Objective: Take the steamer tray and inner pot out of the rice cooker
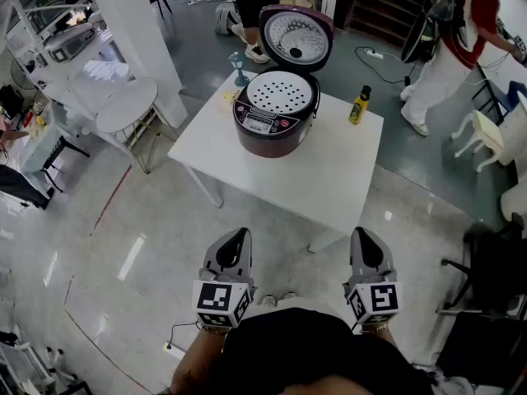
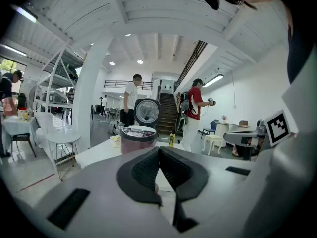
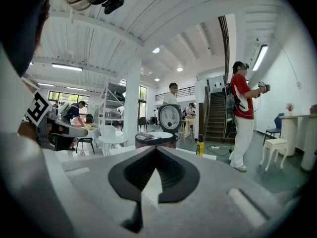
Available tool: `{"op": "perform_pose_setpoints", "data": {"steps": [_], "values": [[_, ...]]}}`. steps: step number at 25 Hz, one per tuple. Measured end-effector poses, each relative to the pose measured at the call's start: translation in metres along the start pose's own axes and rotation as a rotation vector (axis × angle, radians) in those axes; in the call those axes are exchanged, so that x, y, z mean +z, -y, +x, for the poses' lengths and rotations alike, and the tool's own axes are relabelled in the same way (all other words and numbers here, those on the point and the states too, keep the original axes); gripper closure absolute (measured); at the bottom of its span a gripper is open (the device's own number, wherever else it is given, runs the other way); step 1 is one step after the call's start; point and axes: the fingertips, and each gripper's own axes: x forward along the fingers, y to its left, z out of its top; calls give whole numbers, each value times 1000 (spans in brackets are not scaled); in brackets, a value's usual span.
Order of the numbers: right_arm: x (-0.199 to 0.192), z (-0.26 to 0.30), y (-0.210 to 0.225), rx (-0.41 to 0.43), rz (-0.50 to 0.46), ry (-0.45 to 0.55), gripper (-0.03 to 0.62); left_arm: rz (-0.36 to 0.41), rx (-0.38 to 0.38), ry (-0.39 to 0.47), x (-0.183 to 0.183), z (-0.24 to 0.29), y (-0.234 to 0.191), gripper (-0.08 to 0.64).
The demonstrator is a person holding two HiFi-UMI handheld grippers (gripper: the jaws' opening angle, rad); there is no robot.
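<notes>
I have both claws held out in front of me over the glossy floor (image 1: 123, 245), short of the near edge of the white table (image 1: 329, 179) and well apart from everything on it. The left claw (image 1: 237, 235) is clenched: in the left gripper view its two dark pads meet at the tip with nothing between them. The right claw (image 1: 363, 235) is clenched the same way, tips together and empty. Both point roughly level, tipped slightly down towards the table.

The rice cooker (image 1: 272, 126) stands near the far left part of the table, its control panel facing me. Its lid (image 1: 296, 35) is swung up and back, showing the dimpled inner face. The perforated white steamer tray (image 1: 280, 91) sits in the mouth of the cooker, level with the rim. The inner pot lies under the tray and I cannot see it.

A yellow bottle with a dark cap (image 1: 359, 105) stands upright to the right of the cooker, near the far edge. A small blue stemmed glass (image 1: 239, 68) stands at the far left corner, behind the cooker.

Left of the table is a round white table (image 1: 123, 105). Beyond it a person in a red top and white trousers (image 1: 449, 48) stands on the right.
</notes>
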Motion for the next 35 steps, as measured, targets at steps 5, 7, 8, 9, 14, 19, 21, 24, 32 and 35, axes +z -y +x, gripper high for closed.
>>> {"op": "perform_pose_setpoints", "data": {"steps": [5,7,8,9,14,19,21,24,32,35], "values": [[6,6,3,-10,-9,9,587,-6,2,19,4,5,0,557],[5,7,3,-7,-8,11,586,-7,6,19,4,5,0,557],[4,6,2,-7,-8,10,587,-8,9,16,3,4,0,555],[3,5,2,-7,-9,9,586,-9,12,13,1,3,0,555],[-5,3,5,-9,-8,-2,586,-15,24,-2,-8,1,2,557],[-3,-2,10,-6,-8,22,586,-22,17,16,-7,0,9,555],[-5,-2,13,-6,-17,27,586,-21,8,22,-8,1,12,555],[-12,-1,17,12,-8,19,577,-9,6,19,-9,5,18,552],[-9,11,31,55,-31,30,357,8,-54,9,-7,33,37,256],[-15,14,41,51,-21,13,320,16,-56,33,-7,41,45,187]]}}
